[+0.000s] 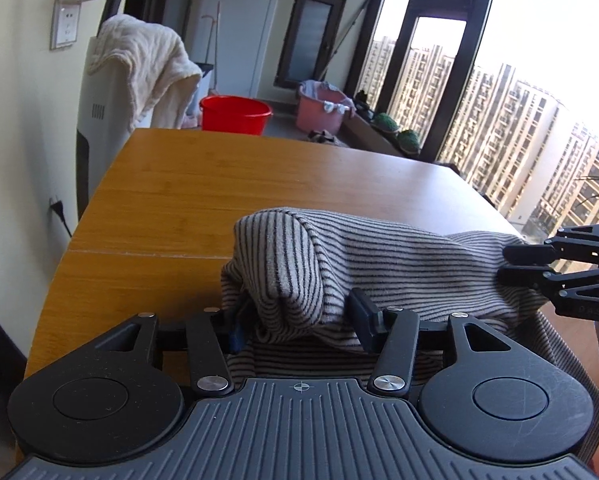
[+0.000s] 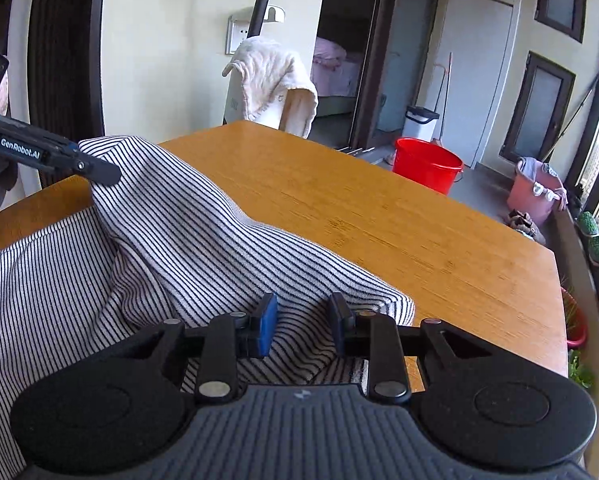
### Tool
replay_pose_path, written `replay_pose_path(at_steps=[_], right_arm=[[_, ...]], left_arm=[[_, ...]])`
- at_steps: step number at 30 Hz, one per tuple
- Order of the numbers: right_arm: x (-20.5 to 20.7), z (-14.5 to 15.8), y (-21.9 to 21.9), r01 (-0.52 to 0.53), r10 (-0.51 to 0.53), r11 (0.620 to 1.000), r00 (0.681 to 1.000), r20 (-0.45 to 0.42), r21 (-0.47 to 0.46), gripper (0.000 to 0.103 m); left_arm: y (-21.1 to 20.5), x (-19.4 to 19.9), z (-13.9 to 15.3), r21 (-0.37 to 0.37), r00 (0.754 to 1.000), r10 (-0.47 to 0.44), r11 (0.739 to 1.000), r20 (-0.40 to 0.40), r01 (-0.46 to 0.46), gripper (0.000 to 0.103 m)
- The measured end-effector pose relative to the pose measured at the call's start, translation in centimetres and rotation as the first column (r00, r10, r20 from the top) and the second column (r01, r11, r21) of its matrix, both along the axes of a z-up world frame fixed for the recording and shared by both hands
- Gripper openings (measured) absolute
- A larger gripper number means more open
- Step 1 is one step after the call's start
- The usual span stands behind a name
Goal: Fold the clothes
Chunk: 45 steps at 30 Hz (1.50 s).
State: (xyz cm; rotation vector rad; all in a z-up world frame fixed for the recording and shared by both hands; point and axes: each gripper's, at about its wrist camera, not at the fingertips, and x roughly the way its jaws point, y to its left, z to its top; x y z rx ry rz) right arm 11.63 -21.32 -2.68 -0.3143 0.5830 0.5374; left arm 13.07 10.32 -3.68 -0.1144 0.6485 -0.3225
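Note:
A grey garment with thin dark stripes (image 1: 399, 256) lies bunched at the near edge of the wooden table (image 1: 219, 184). My left gripper (image 1: 299, 324) is shut on a thick fold of it, which fills the gap between the fingers. In the right wrist view the left gripper (image 2: 107, 174) lifts the garment (image 2: 179, 232) into a peak at the left. My right gripper (image 2: 303, 324) is shut on the cloth's other end, with striped fabric between its blue pads. In the left wrist view the right gripper (image 1: 507, 266) pinches the garment's right edge. The cloth spans between both grippers above the table (image 2: 419, 220).
Bare wood stretches beyond the garment to the table's far edge. On the floor behind stand a red bucket (image 1: 235, 114) and a pink basin (image 1: 323, 112). A white towel (image 1: 143, 68) drapes over a tall appliance at the left. Large windows run along the right.

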Motion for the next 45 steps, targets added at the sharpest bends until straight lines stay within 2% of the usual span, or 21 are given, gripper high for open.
replay_pose_path(at_steps=[3,7,8,11,13,14,15,16,17,18,20,24,28,33,35,37,39,42,45], right_arm=[[0.1,-0.3,0.5,-0.002,0.003,1.0,1.0,0.012,-0.02,0.031],[0.3,-0.2,0.4,-0.001,0.001,1.0,1.0,0.003,-0.015,0.031],[0.3,-0.1,0.3,-0.004,0.004,1.0,1.0,0.002,-0.015,0.031],[0.1,0.6,0.3,-0.018,0.018,1.0,1.0,-0.001,-0.006,0.033],[0.3,2.0,0.7,-0.084,0.084,0.996,0.996,0.008,0.038,0.044],[0.4,2.8,1.0,-0.131,0.13,0.989,0.991,0.019,0.065,0.056],[0.8,3.5,1.7,-0.179,0.177,0.981,0.984,0.033,0.08,0.073],[1.4,4.1,2.6,-0.227,0.223,0.97,0.973,0.049,0.085,0.082],[2.1,4.5,3.5,-0.269,0.265,0.959,0.963,0.053,0.088,0.088],[3.2,4.4,4.3,-0.293,0.292,0.951,0.956,0.027,0.096,0.088],[5.7,3.6,5.6,-0.306,0.315,0.945,0.947,-0.058,0.118,0.088],[9.5,0.4,6.6,-0.258,0.285,0.956,0.925,-0.25,0.138,0.088],[9.4,-0.8,6.9,-0.242,0.278,0.958,0.916,-0.288,0.153,0.087],[6.3,0.4,7.9,-0.263,0.275,0.961,0.936,-0.221,0.083,0.045],[4.4,1.4,8.2,-0.294,0.297,0.955,0.941,-0.163,0.043,0.037],[2.2,2.6,8.4,-0.33,0.329,0.944,0.939,-0.096,0.006,0.033],[-0.4,3.7,8.6,-0.368,0.368,0.929,0.93,-0.018,-0.047,0.031],[-4.5,3.2,9.2,-0.41,0.427,0.897,0.9,0.084,-0.167,0.031],[-6.9,1.6,9.4,-0.402,0.433,0.889,0.894,0.115,-0.217,0.032]], left_arm=[[0.6,-1.1,3.3,-0.018,0.996,0.019,1.0,0.091,-0.018,0.054],[0.0,-1.2,6.1,-0.068,0.986,-0.038,0.996,0.163,0.05,0.056],[-0.3,-1.0,6.1,-0.07,0.987,-0.05,0.996,0.155,0.062,0.056],[-2.0,0.6,2.6,-0.023,0.997,-0.058,0.998,0.043,0.059,0.054],[-2.2,0.8,1.1,-0.012,0.999,-0.048,0.999,0.018,0.048,0.054],[-2.1,0.8,1.0,-0.017,0.999,-0.047,0.999,0.019,0.048,0.054],[-2.0,0.8,0.9,-0.023,0.999,-0.047,0.999,0.02,0.047,0.055],[-1.8,0.8,0.8,-0.027,0.999,-0.048,0.998,0.018,0.048,0.055],[-1.5,0.9,0.8,-0.03,0.999,-0.049,0.998,0.015,0.05,0.055],[-1.4,0.9,0.8,-0.031,0.999,-0.051,0.998,0.014,0.051,0.056],[-1.2,0.8,0.8,-0.028,0.999,-0.053,0.998,0.013,0.053,0.056],[-0.9,0.7,0.9,-0.033,0.999,-0.054,0.998,0.009,0.054,0.056],[-0.2,0.7,0.8,-0.058,0.998,-0.061,0.996,0.001,0.061,0.056],[0.3,0.7,1.2,-0.106,0.998,-0.07,0.992,0.004,0.07,0.065],[1.2,0.5,1.9,-0.163,0.998,-0.057,0.985,0.018,0.059,0.067],[2.6,0.4,3.1,-0.229,0.999,-0.018,0.973,0.035,0.026,0.072],[3.8,0.3,4.2,-0.265,0.998,0.016,0.964,0.053,-0.001,0.08],[4.0,0.3,4.7,-0.265,0.999,0.014,0.964,0.047,-0.001,0.087],[3.2,0.1,4.2,-0.235,1.0,-0.006,0.972,0.019,0.01,0.09]])
